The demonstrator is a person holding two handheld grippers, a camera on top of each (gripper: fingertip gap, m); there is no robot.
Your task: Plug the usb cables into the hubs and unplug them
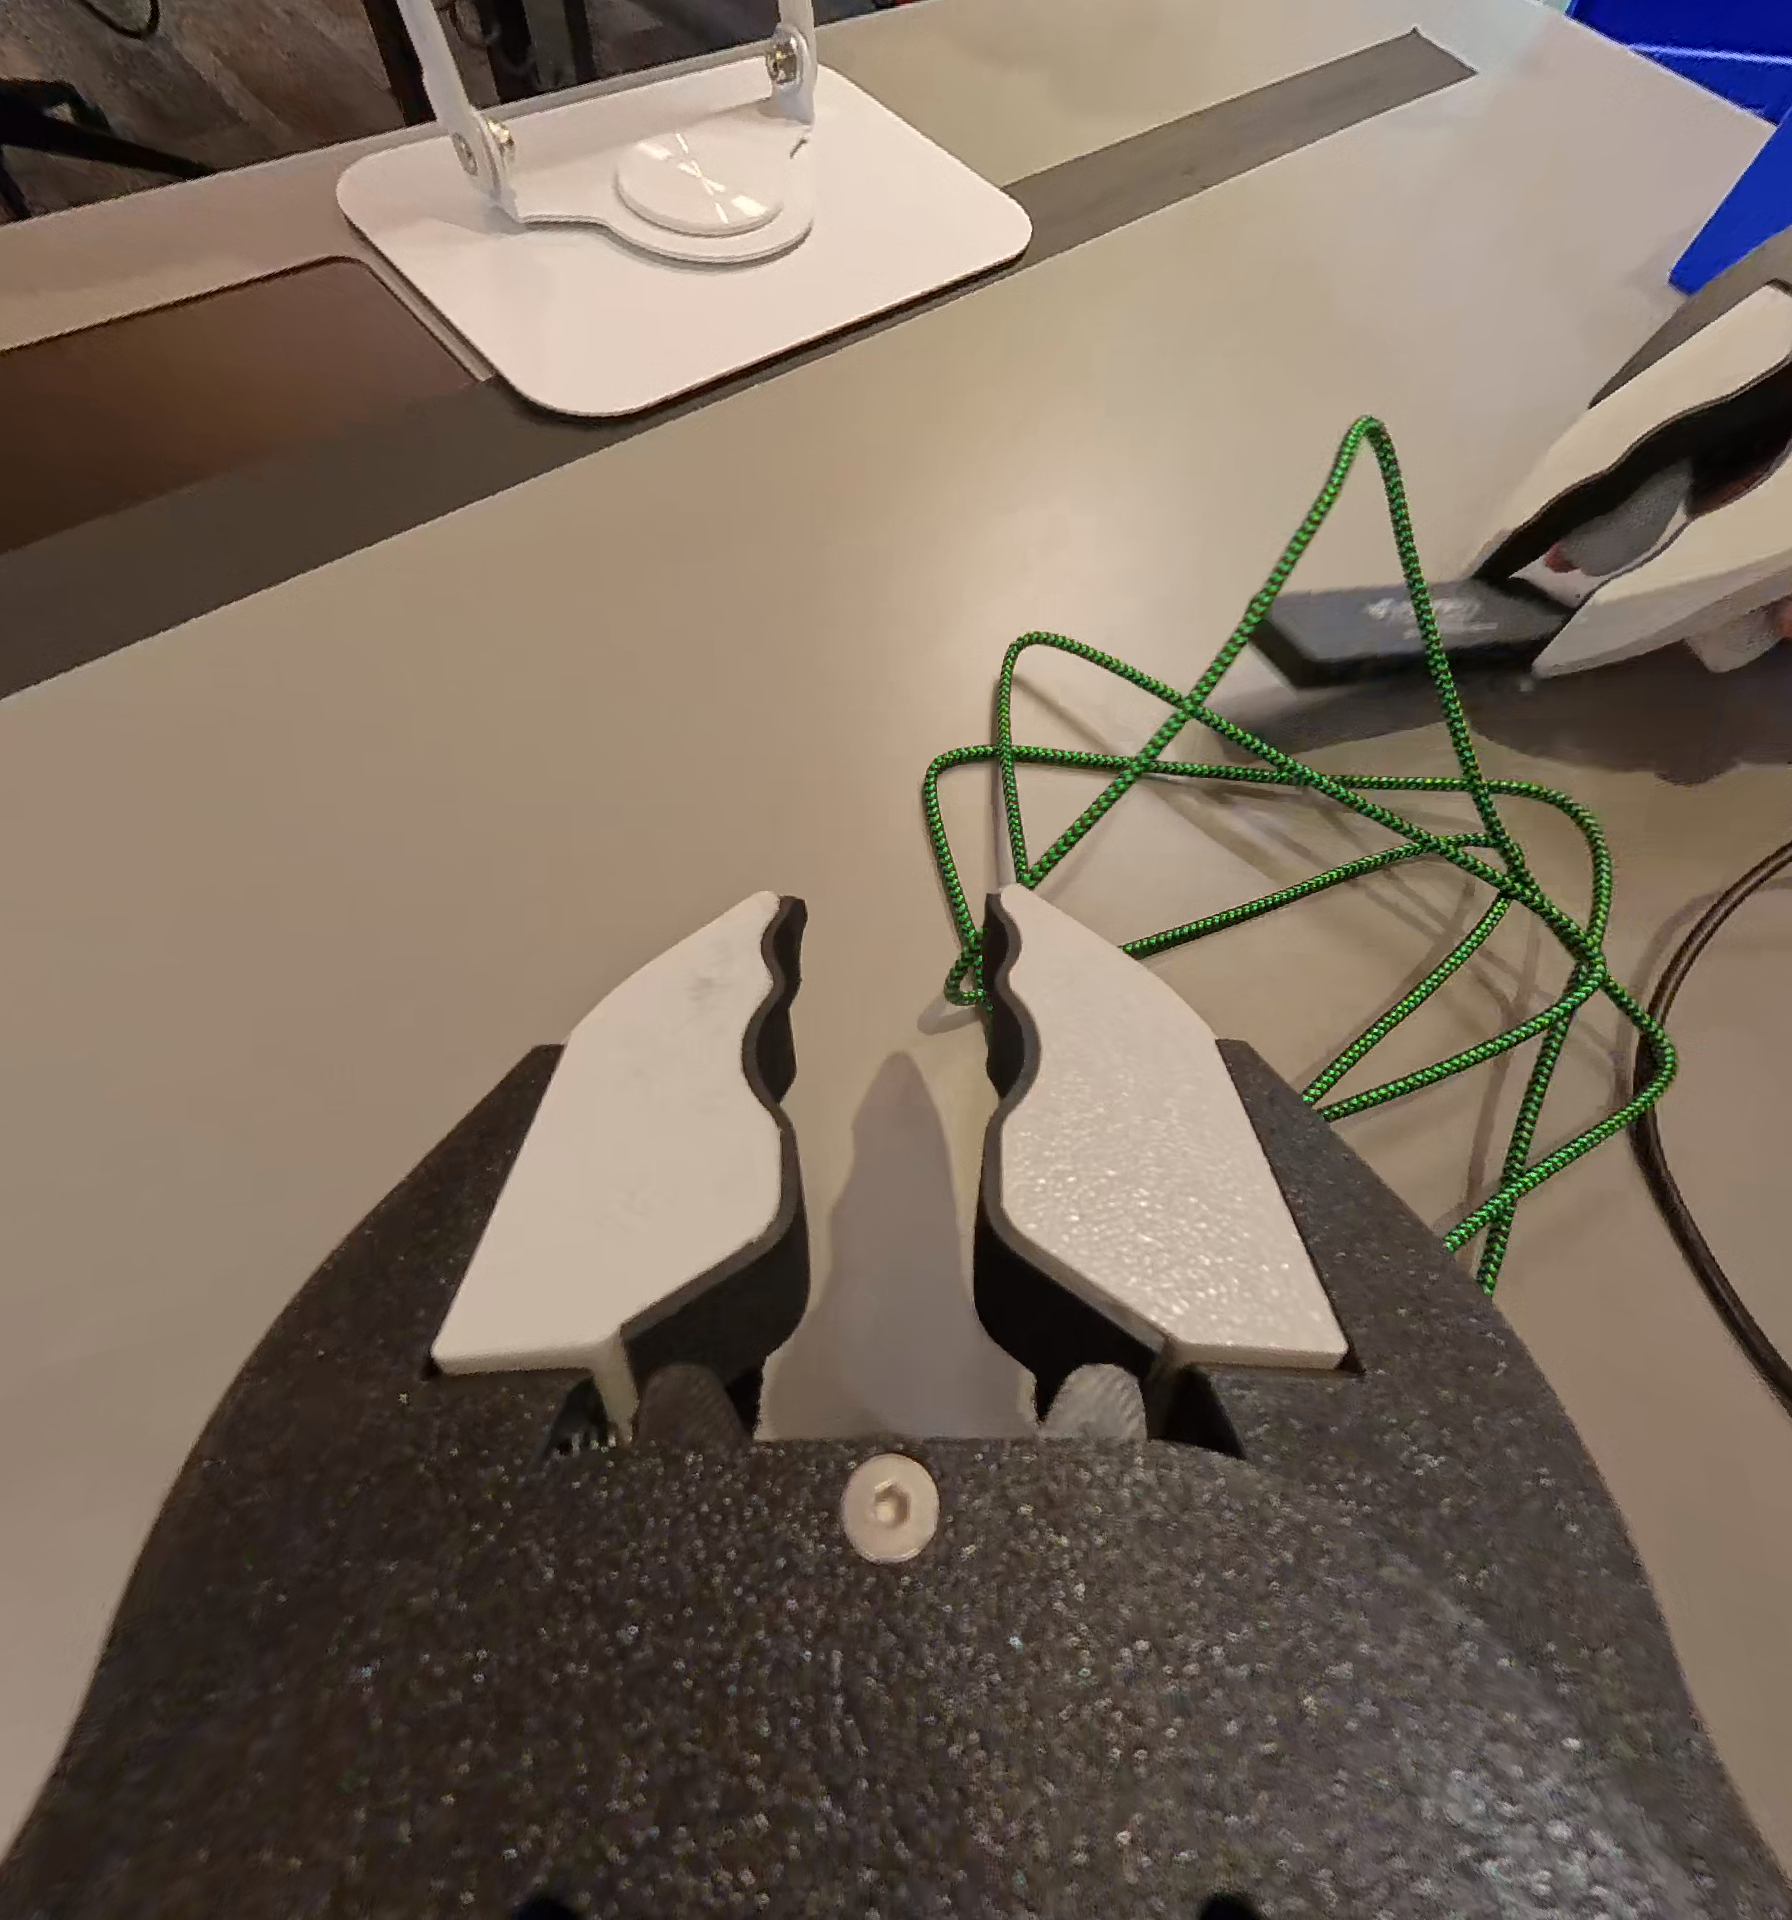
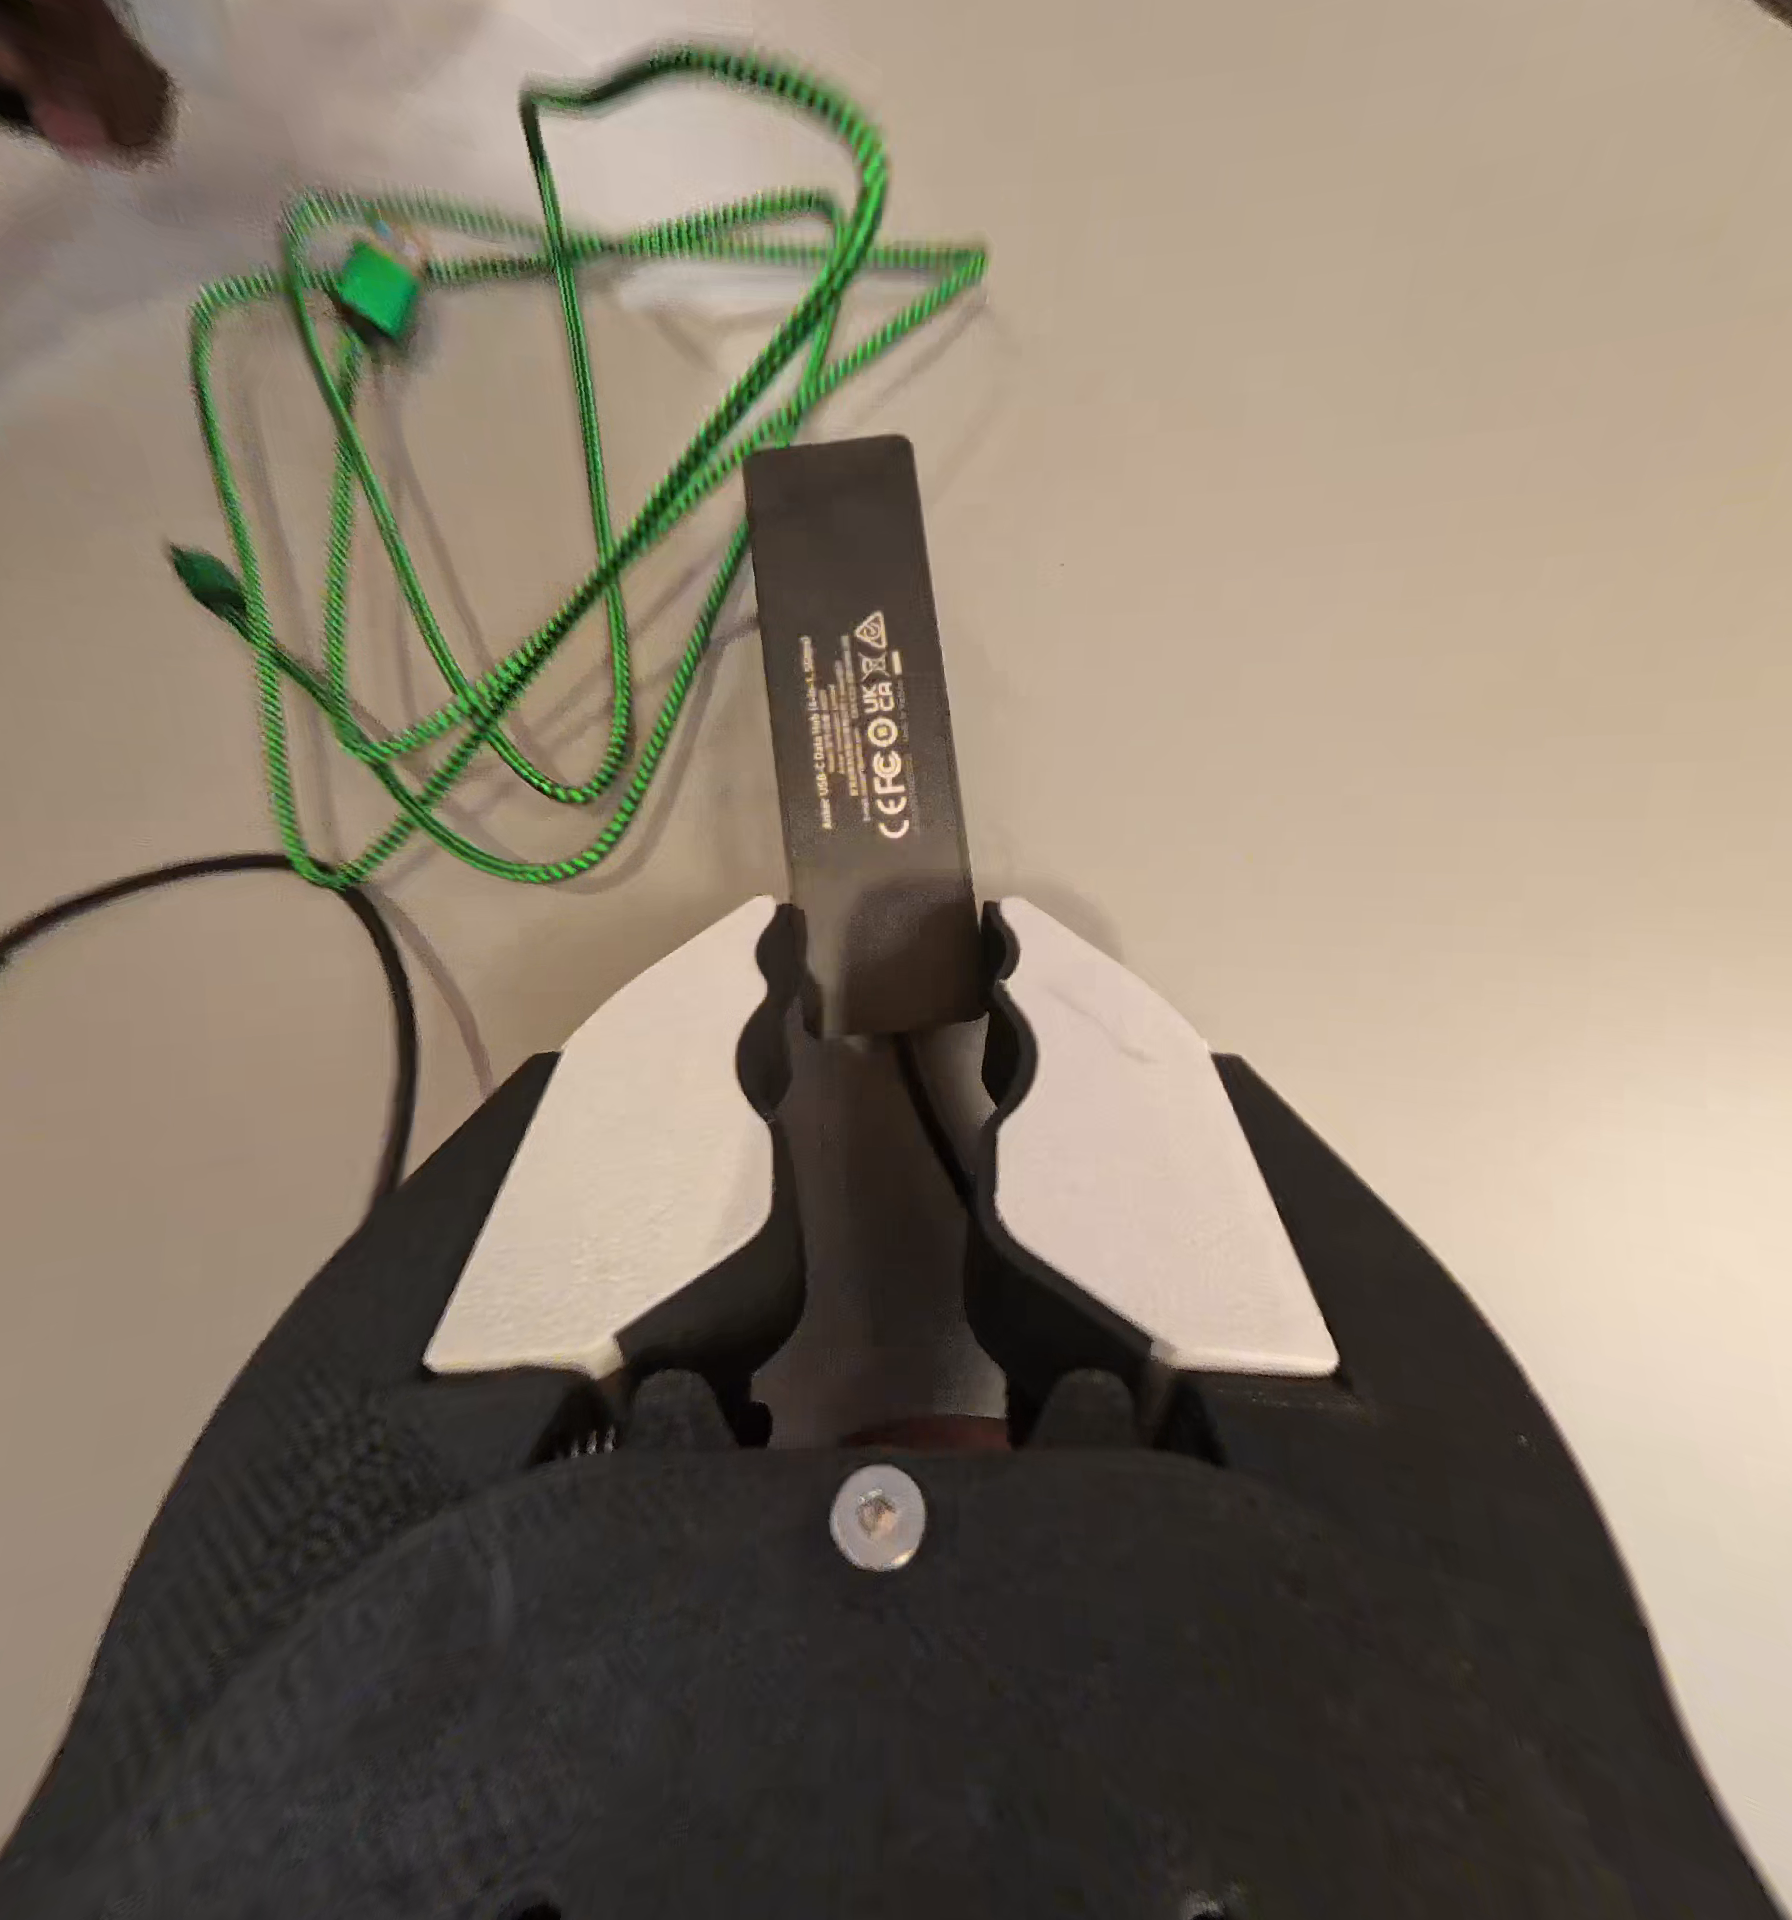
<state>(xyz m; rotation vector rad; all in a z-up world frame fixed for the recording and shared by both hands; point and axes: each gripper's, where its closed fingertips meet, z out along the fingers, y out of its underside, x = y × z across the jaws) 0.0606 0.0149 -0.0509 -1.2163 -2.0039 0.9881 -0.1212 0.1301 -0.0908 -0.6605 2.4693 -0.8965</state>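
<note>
My right gripper [image 2: 890, 935] is shut on the near end of a flat black USB hub [image 2: 861, 675], which sticks out forward, its printed face up. A tangled green braided USB cable [image 2: 559, 520] lies on the table to the hub's left, with a green plug [image 2: 378, 291] at the far side and a smaller green connector [image 2: 206, 587] nearer. My left gripper [image 1: 892, 935] is open and empty, low over the table just left of the cable [image 1: 1391, 810]. The right gripper [image 1: 1515, 613] and the hub [image 1: 1391, 634] also show at the far right of the left wrist view.
The hub's black cable [image 2: 352, 935] curves over the beige table [image 2: 1391, 623] near the green tangle; it also shows in the left wrist view [image 1: 1702, 1039]. A white stand base [image 1: 684, 260] sits at the back by a dark strip [image 1: 248, 468]. A blue panel [image 1: 1754, 156] is at the far right.
</note>
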